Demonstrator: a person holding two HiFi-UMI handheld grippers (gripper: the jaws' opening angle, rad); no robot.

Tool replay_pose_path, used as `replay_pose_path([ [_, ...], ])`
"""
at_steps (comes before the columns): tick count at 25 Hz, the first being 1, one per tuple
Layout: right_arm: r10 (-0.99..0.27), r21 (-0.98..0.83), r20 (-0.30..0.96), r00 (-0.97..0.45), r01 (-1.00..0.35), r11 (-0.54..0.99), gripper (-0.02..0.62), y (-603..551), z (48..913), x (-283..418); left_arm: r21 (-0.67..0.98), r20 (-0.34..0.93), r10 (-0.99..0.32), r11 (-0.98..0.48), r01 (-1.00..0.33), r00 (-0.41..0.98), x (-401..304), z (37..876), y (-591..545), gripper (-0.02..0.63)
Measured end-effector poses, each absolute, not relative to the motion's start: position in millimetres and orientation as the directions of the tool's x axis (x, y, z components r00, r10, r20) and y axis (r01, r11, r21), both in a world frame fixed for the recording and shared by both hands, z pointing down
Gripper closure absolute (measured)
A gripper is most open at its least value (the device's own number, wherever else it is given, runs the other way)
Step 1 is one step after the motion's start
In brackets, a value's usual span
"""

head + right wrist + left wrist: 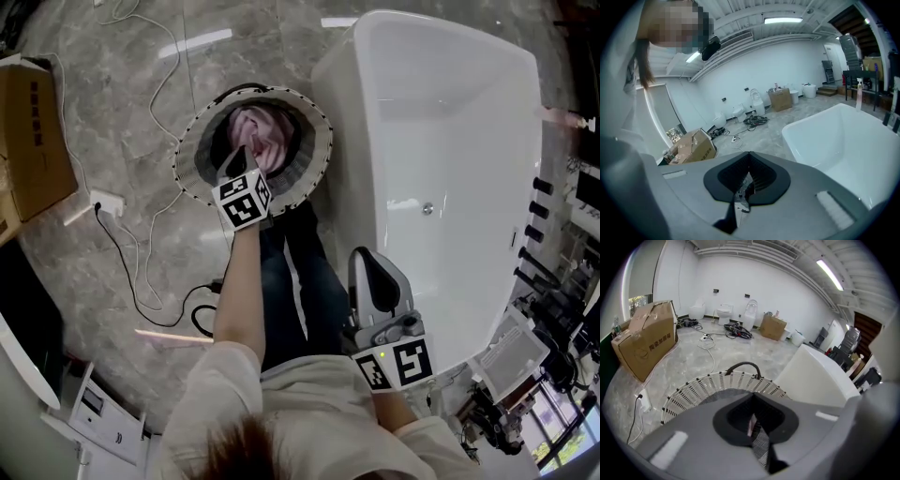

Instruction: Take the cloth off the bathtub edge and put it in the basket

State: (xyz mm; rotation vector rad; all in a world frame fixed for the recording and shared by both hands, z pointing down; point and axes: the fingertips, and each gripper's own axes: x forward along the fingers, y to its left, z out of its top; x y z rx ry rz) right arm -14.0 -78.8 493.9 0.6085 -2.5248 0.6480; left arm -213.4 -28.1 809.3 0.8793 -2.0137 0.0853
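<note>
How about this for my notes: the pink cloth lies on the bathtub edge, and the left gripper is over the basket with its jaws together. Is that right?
Not quite. The head view shows the pink cloth inside the basket, not on the bathtub edge. The rest holds: the left gripper is over the basket with its jaws together.

The left gripper (243,157) covers part of the cloth (267,131). Its body hides the basket (693,390) interior in its own view. Cardboard box (37,141) to its left is cut off.
</note>
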Motion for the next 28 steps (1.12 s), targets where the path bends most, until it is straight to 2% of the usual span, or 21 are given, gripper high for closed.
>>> replay_pose_path([
  [14, -0.287, -0.273, 0.460, -0.840, -0.442, 0.855, 0.595, -76, 436, -20, 0.311, 0.668, -0.644, 0.697, -0.647, -0.373, -212, 697, -47, 0.558],
  [28, -0.259, -0.244, 0.362, -0.896, -0.359, 0.901, 0.595, -77, 380, -45, 0.308, 0.522, -0.715, 0.666, -0.679, -0.465, -247, 567, -56, 0.558],
])
